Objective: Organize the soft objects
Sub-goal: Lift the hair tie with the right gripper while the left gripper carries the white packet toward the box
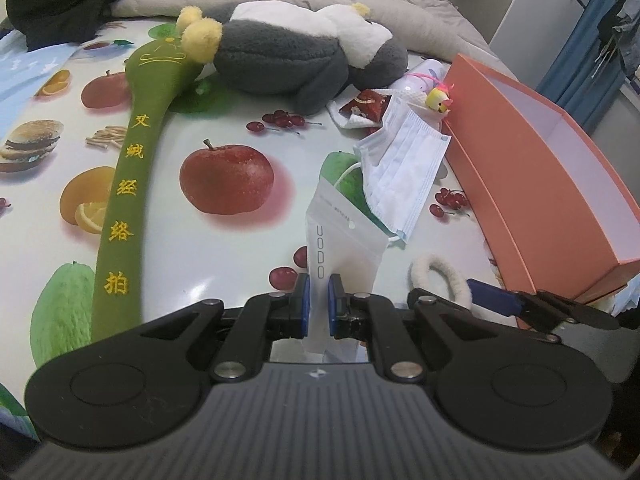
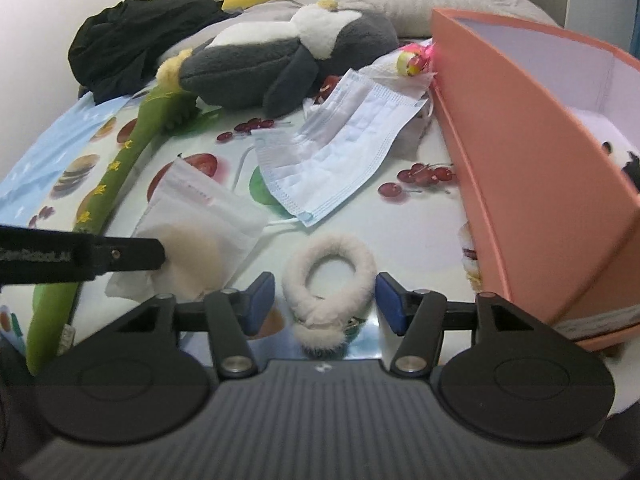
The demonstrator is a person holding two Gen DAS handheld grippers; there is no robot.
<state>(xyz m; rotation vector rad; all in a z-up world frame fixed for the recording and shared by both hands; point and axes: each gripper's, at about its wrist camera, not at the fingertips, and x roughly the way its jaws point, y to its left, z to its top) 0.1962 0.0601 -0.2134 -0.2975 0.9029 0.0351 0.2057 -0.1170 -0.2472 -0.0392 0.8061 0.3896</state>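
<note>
The fluffy hair tie (image 2: 329, 276) lies on the fruit-print cloth (image 1: 240, 240) between the right claw's (image 2: 325, 304) parted pads, untouched. The left claw (image 1: 318, 308) clamps a white "UODO" pouch (image 1: 340, 240). The orange box (image 2: 520, 180) beside them holds a plush toy (image 2: 616, 156).

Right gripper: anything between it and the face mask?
Only the fluffy hair tie, lying between the open right gripper fingers; beyond it, bare tablecloth up to the face mask. Right wrist view.
</note>
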